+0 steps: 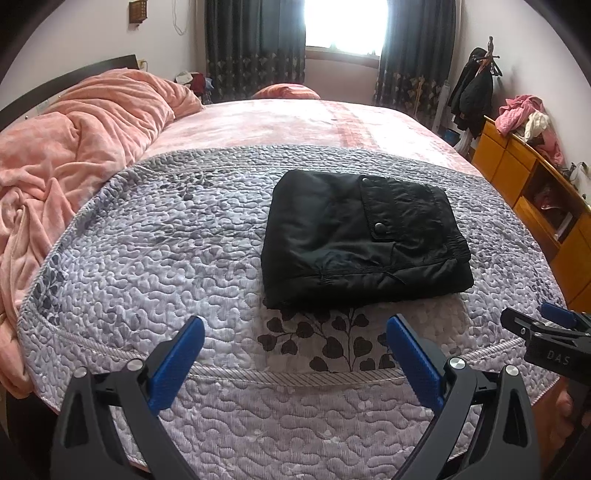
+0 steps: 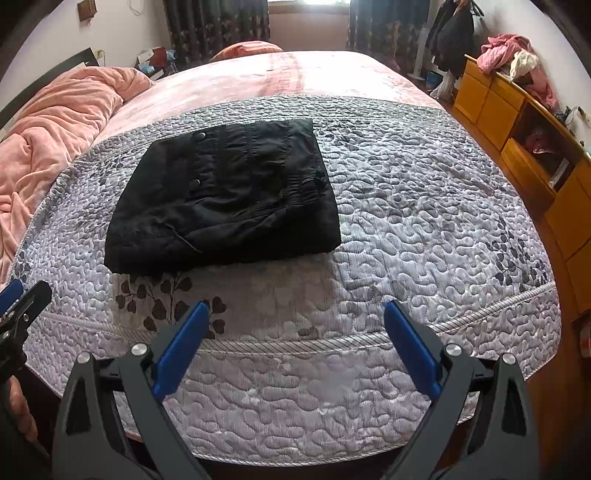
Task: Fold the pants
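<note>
Black pants (image 1: pixel 364 236) lie folded into a compact rectangle on the grey quilted bedspread (image 1: pixel 166 236), a snap-button pocket flap facing up. In the right wrist view the same pants (image 2: pixel 225 206) sit left of centre. My left gripper (image 1: pixel 295 332) hovers open over the near edge of the bed, just short of the pants, with nothing between its blue pads. My right gripper (image 2: pixel 295 317) is open too, above the bedspread (image 2: pixel 424 206) to the right of the pants, holding nothing. Each gripper's tip shows at the other view's edge.
A rumpled pink blanket (image 1: pixel 74 140) fills the bed's left side. A wooden dresser (image 1: pixel 535 192) with piled clothes (image 1: pixel 524 118) runs along the right. Curtains and a bright window (image 1: pixel 345 26) stand behind the bed. Coats (image 1: pixel 474 88) hang on a rack.
</note>
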A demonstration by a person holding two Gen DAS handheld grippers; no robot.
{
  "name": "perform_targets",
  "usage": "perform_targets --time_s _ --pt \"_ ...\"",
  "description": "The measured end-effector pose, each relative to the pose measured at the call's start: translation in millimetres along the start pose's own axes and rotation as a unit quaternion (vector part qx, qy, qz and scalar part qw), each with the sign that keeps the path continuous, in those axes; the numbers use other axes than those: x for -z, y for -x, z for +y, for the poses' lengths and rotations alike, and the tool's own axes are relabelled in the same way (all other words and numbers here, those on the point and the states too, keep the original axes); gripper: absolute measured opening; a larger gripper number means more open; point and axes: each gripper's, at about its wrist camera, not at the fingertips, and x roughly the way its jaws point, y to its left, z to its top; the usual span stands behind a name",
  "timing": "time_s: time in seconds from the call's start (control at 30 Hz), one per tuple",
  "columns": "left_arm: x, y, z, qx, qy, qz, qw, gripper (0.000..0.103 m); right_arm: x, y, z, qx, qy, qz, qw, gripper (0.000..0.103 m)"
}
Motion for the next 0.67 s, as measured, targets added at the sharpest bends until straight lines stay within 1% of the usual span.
perform_targets --time_s 0.3,0.5,0.67 --pt "-0.3 2.0 0.1 -0.005 0.001 -0.004 1.0 0.099 -2.0 1.2 -1.9 -0.002 -0.003 -0.001 1.0 0.095" --pt "-0.5 1.5 -1.0 0.0 0.0 0.004 1.0 0.099 -2.0 1.7 -2.9 -0.004 -0.007 0.0 1.0 0.095" --pt "0.3 2.5 -2.3 0.004 0.0 0.002 1.0 0.099 -0.8 2.2 -4.8 -0.004 -0.011 0.0 1.0 0.095"
